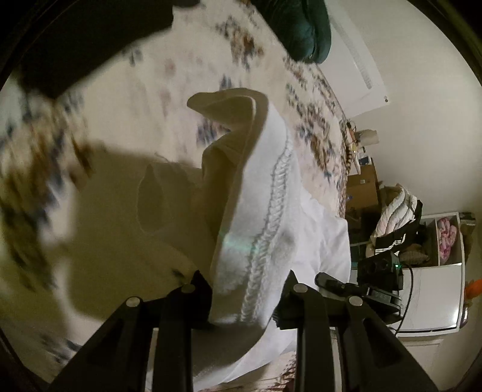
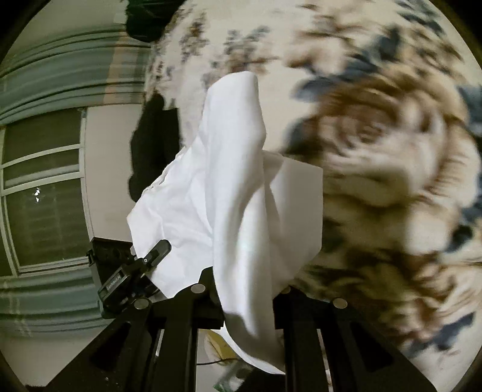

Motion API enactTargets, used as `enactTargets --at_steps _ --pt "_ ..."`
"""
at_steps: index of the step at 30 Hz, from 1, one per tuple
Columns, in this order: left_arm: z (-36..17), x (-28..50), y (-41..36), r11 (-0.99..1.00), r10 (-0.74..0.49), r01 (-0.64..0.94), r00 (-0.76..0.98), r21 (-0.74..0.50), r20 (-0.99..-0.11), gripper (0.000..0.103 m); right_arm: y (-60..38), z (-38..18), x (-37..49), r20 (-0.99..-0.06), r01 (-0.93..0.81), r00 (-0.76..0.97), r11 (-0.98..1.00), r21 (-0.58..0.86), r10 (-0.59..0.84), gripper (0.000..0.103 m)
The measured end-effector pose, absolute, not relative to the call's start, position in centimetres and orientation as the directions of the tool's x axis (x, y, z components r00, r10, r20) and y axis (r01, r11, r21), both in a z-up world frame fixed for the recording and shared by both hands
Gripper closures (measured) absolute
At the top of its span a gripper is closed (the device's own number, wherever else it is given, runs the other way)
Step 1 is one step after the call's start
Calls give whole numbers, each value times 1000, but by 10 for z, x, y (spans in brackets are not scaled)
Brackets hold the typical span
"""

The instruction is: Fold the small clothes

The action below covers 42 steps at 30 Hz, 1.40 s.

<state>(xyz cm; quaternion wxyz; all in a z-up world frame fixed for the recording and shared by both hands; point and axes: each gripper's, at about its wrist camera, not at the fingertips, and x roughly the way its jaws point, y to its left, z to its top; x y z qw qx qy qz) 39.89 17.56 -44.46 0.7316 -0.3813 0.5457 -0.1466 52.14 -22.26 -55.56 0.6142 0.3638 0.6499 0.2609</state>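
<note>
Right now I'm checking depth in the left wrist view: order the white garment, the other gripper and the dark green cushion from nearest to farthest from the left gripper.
1. White garment, between the left gripper's fingers.
2. Right gripper, just beyond, to the right.
3. Dark green cushion, far end of the floral bed, top.

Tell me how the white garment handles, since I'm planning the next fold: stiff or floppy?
Likely floppy: the white garment drapes and creases between the right gripper jaws. Probably light, since it hangs from the left gripper by its stitched hem. It may sag and unfold over the floral bedspread.
</note>
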Motion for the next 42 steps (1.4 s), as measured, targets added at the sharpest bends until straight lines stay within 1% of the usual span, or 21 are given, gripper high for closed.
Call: enactTargets --at_steps 4,8,12,16,18,19,21,23,24,26,28,30,32,34,35,37,38,39,40,41,42 --pt "-416 439 255 690 -613 -173 377 -703 -695 79 -146 -523 536 -587 126 70 577 807 806 88" --pt "-392 492 343 726 -601 -112 379 -679 -704 79 -43 -498 559 -560 115 134 548 829 818 88" --pt "-370 556 433 763 -577 -66 381 -644 -723 79 70 -487 590 -524 114 173 512 851 834 88" --pt "-362 617 497 801 -541 -44 375 -597 -753 79 163 -488 628 -487 131 180 470 873 854 88" --pt "-369 644 523 820 -519 -44 364 -571 -773 78 202 -493 649 -499 123 172 484 866 849 88" --pt "-375 654 531 830 -506 -48 353 -555 -787 75 218 -497 657 -507 123 163 492 862 847 88" --pt "-393 675 546 858 -465 -71 310 -508 -829 74 244 -510 675 -545 129 141 530 838 827 88" --pt "-413 687 560 884 -418 -96 274 -457 -866 74 263 -524 687 -613 142 108 598 789 783 87" --pt "-422 690 566 893 -398 -110 257 -436 -881 74 264 -531 689 -653 147 93 638 756 752 85" --pt "-436 690 581 889 -394 -138 252 -436 -884 72 268 -534 690 -721 128 88 710 693 688 71" --pt "-441 688 595 881 -399 -159 260 -446 -880 58 261 -534 684 -749 122 107 739 663 654 51" --pt "-441 681 602 880 -393 -165 271 -445 -879 53 257 -530 676 -782 119 126 773 623 610 35" --pt "-437 674 603 880 -389 -165 288 -445 -875 53 253 -529 669 -795 124 128 786 606 593 34" --pt "-426 668 601 902 -339 -161 310 -400 -888 53 253 -520 660 -834 110 148 829 548 532 25" --pt "-417 664 597 916 -305 -154 331 -370 -893 53 252 -513 657 -855 97 167 855 509 491 23" --pt "-394 649 587 943 -234 -134 391 -306 -890 53 254 -493 646 -905 72 221 920 386 362 10" --pt "-380 638 578 955 -194 -123 428 -270 -883 53 255 -482 639 -921 61 246 943 327 303 8" --pt "-370 630 572 966 -155 -114 455 -230 -877 46 254 -465 625 -932 49 279 965 256 233 4" --pt "-359 620 563 973 -125 -111 476 -200 -870 32 255 -453 616 -935 47 301 977 209 185 0" --pt "-343 604 551 977 -113 -99 503 -187 -857 27 257 -440 606 -936 45 322 985 165 142 0" --pt "-332 592 543 979 -108 -91 519 -181 -848 25 261 -427 598 -932 43 346 990 132 110 0"
